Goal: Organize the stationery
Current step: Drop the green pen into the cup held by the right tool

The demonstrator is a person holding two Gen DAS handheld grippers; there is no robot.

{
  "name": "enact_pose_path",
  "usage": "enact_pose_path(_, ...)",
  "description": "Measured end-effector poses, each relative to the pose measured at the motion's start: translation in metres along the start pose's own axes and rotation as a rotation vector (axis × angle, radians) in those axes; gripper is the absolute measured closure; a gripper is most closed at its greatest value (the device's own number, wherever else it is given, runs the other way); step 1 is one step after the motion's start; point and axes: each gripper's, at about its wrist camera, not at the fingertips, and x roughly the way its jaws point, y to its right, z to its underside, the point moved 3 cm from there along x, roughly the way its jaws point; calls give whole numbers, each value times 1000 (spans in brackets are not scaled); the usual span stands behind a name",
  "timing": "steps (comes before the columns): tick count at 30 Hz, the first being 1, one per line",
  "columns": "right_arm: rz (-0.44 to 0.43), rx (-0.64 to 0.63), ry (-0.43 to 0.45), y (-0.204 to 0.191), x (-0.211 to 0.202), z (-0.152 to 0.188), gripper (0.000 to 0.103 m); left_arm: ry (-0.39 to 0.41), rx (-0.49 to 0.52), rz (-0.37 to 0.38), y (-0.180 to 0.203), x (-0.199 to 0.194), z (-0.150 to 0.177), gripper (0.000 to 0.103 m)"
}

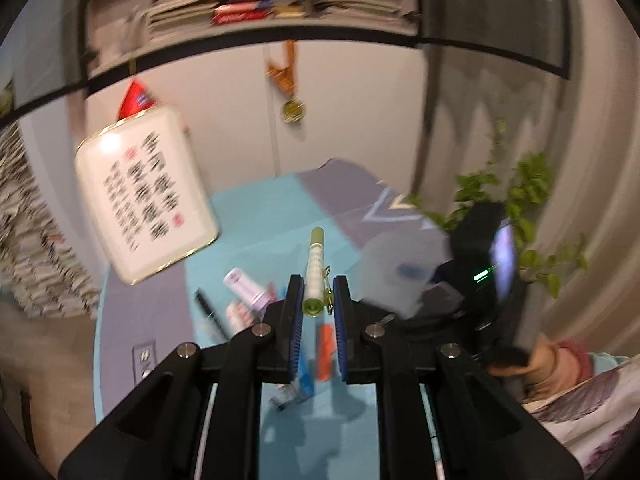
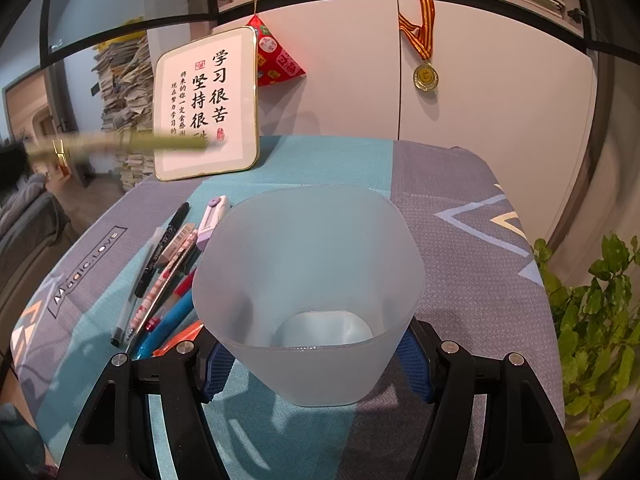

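My left gripper (image 1: 317,296) is shut on a green pen (image 1: 314,268) with a gold clip and holds it in the air above the table. The same pen shows blurred at the upper left of the right wrist view (image 2: 120,145). My right gripper (image 2: 312,364) is shut on a frosted translucent cup (image 2: 308,292), tilted with its mouth toward the camera; it looks empty. Several pens and markers (image 2: 168,276) and a lilac utility knife (image 2: 212,220) lie on the cloth left of the cup. In the left wrist view the cup (image 1: 394,272) is blurred at the right.
A framed calligraphy plaque (image 2: 206,106) leans against the white cabinet at the table's back. A red pouch (image 2: 276,56) and a medal (image 2: 425,77) hang there. A leafy plant (image 2: 596,312) stands off the table's right edge. Paper stacks (image 2: 124,92) rise at the left.
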Motion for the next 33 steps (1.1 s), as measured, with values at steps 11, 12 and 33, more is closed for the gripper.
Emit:
enact_pose_path(11,0,-1,-2,-1,0,0,32,-72,59,73,24,8,6,90)
enact_pose_path(12,0,-1,-2,-1,0,0,32,-81,57,83,25,10,7,90)
enact_pose_path(33,0,-2,-3,-1,0,0,32,-172,26,147,33,47,-9,89)
